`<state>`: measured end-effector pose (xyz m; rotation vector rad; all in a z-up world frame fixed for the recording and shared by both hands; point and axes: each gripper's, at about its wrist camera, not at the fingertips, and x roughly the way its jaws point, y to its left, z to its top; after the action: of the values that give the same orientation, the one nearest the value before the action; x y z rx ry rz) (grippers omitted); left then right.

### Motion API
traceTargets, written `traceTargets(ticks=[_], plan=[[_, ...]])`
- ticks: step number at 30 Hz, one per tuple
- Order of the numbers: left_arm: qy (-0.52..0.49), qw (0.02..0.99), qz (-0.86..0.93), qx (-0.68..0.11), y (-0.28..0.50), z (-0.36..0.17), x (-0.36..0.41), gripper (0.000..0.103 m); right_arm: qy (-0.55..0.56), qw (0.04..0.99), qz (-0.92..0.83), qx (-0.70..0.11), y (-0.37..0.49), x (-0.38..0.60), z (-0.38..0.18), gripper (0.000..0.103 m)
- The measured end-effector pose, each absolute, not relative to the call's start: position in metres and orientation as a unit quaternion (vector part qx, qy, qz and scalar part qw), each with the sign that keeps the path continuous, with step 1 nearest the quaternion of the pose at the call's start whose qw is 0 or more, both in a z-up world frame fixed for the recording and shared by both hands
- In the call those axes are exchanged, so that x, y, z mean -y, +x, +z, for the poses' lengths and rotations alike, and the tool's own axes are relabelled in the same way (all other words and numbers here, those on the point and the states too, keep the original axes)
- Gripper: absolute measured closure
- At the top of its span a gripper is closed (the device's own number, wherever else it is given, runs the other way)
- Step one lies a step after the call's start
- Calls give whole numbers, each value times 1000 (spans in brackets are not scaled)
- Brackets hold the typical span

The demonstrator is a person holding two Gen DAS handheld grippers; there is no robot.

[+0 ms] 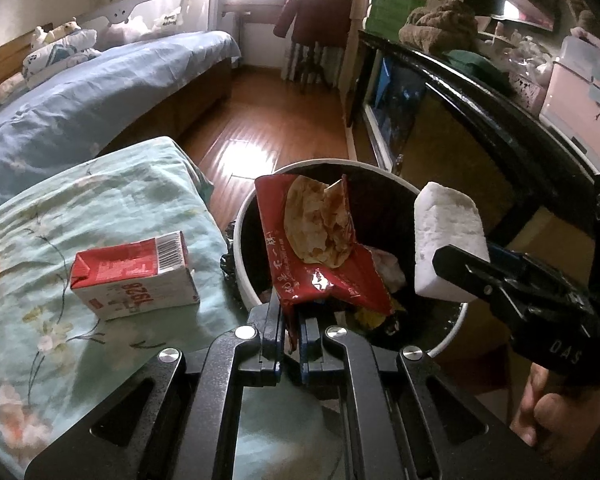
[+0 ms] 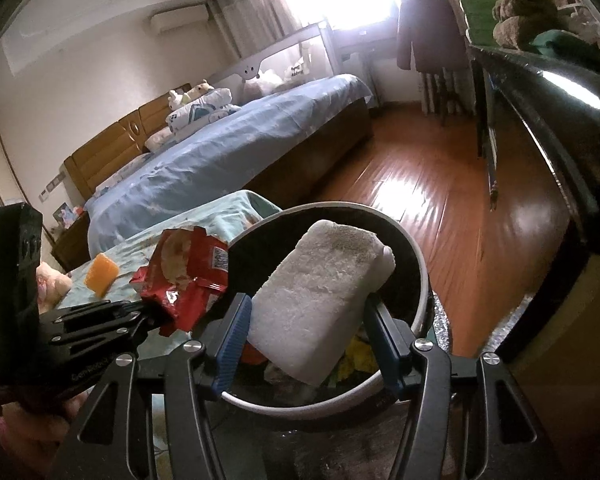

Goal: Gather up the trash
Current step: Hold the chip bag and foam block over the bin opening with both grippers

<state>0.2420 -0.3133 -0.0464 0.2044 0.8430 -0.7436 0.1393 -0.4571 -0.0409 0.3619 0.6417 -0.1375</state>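
Orange block at far left, lying on the floral cloth that covers the near surface. Next along, a red-and-white carton lies on its side on the same cloth, well apart from either of my grippers.

Centre: my left gripper is clamped on the lower edge of a red wrapper, jaws almost together with only the foil between the pads. I hold the wrapper upright over the near-left rim of the bin; a pale, flat piece of food shows in its torn-open top.

The bin is round, white-walled and dark inside, standing on the wooden floor just beside the cloth. Crumpled trash already lies in it, some of it yellow.

Right: my right gripper grips a white foam block, jaws at a middling width with a blue pad on each side face. I hold the block tilted above the bin's mouth, beside the wrapper but not touching it. A hand on the right gripper's handle shows at the lower right edge of the left wrist view.
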Motion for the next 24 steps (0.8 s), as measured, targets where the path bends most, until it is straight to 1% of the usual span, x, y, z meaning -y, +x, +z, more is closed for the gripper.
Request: traceTargets(ticks=[24], plan=[[112, 834, -355, -407, 253, -51, 334, 97, 173, 924, -73, -332, 150, 471, -46, 41]])
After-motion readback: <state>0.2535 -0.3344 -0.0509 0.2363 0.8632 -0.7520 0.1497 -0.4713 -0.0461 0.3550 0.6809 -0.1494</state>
